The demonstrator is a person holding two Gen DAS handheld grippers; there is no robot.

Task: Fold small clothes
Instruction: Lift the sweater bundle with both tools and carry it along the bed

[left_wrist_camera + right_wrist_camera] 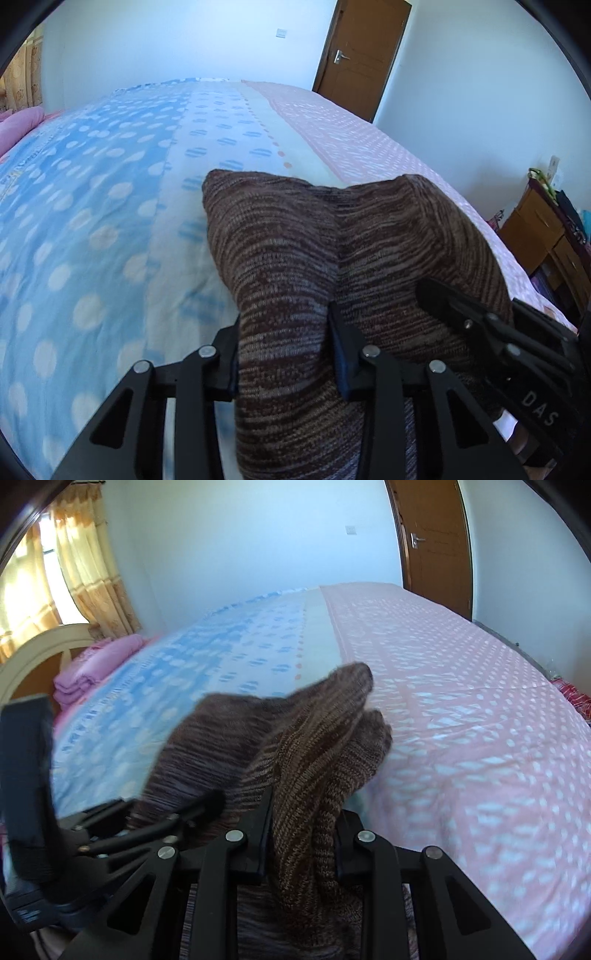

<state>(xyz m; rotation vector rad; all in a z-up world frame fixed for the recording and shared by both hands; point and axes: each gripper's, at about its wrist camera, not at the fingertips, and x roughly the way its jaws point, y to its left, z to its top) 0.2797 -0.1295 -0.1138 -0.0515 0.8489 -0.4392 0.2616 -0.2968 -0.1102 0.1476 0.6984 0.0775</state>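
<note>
Clearly both tools are clamped on one piece of clothing, a brown and grey striped knitted garment. In the left wrist view it fills the lower centre of the frame, rising from between the black fingers of the left gripper, whose two pads press on a thick bunch of the knit from either side. The cloth spreads upward into two rounded humps, one at centre left and one at centre right. At the lower right of the same frame the black linkage of the right gripper lies against the knit.

From the right wrist view, the same garment stands in the lower centre, gathered into a narrow bundle and pinched between the right gripper's fingers. Two rounded folds of the knit point toward the upper right, over the bed. At the left edge of that frame the left gripper shows, blurred, with the knit bunched at it.

Behind the garment lies a bed cover, blue with pale dots on the left and pink with white marks on the right. A brown wooden door stands at the upper right, and folded pink bedding sits at the middle left by a yellow curtain.
</note>
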